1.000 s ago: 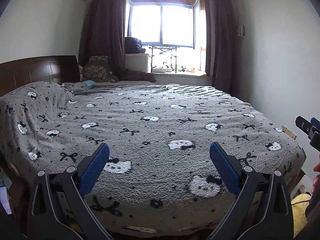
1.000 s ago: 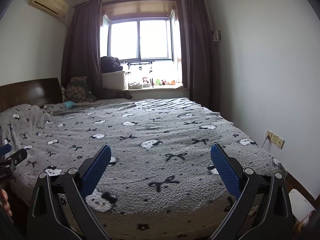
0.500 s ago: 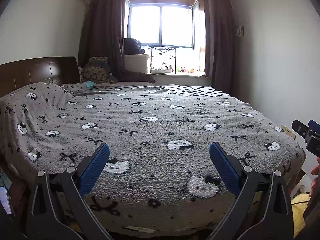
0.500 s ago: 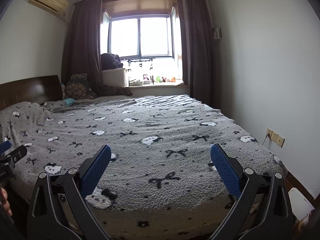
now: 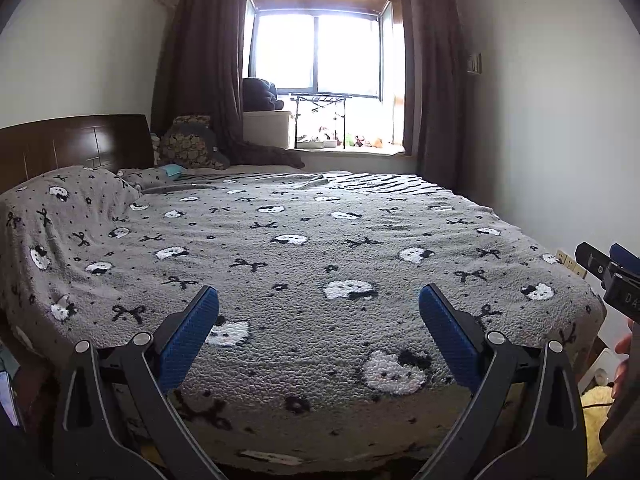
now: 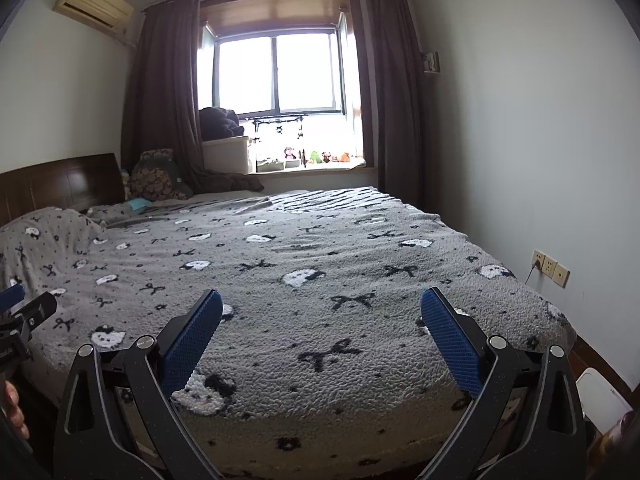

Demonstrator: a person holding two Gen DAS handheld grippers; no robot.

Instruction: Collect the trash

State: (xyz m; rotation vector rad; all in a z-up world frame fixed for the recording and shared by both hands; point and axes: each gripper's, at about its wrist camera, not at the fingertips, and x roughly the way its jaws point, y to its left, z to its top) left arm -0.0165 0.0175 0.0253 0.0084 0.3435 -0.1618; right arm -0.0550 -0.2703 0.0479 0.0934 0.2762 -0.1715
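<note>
Both tongs, left [image 5: 318, 332] and right [image 6: 320, 336], gape wide, empty, above the bed's [image 5: 320, 240] near edge.

Each handheld tool is built the same: the left gripper [image 5: 318, 322] and the right gripper [image 6: 322, 326] both have matte black, angular frames with triangular cut-outs in the outer arms. Round silver screw heads mark the pivot joints, two on each side. The jaws carry long rectangular blue pads [image 6: 192, 338] with a fine cross-hatched texture. At the right edge of the left wrist view, the other tool's black body shows pale lettering, too cropped to read, with a small screw and a blue tip above it.
</note>
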